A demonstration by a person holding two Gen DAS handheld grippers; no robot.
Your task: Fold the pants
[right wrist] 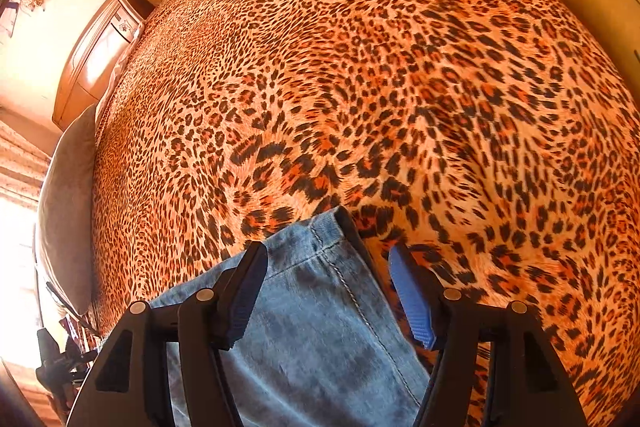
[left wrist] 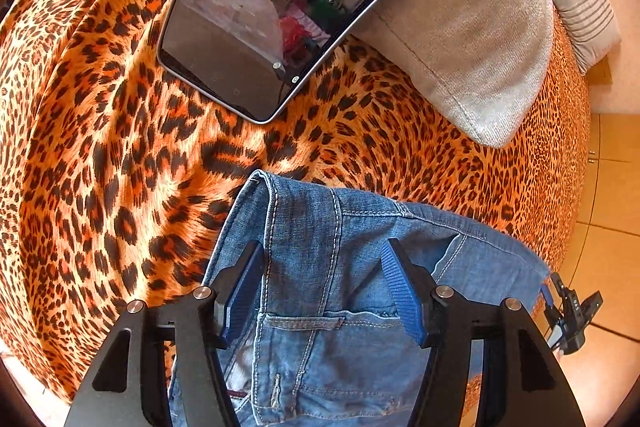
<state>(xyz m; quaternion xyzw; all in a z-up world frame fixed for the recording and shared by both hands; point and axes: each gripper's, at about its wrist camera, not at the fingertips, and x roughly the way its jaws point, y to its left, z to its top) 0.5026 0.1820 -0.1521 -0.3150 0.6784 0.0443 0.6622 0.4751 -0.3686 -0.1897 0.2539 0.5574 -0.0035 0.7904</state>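
The jeans (left wrist: pixel 320 287) lie flat on the leopard-print bedspread (left wrist: pixel 100 167), and from where I stand the whole thing hangs on how they stretch between the two tools. The left gripper (left wrist: pixel 322 287) hovers over the waistband end, belt loop and pocket stitching right under it, jaws spread wide and holding nothing. The right gripper (right wrist: pixel 328 291) sits over the other end, at a leg hem, also wide open and empty (one blue pad over the denim, the other out over bare bedspread). So the long axis of the pants runs from one hand to the other, each nearer its own end. I'd judge the fold not yet begun. A phone (left wrist: pixel 256 27) leans on a grey cushion (left wrist: pixel 480 47) beyond the waistband, well apart
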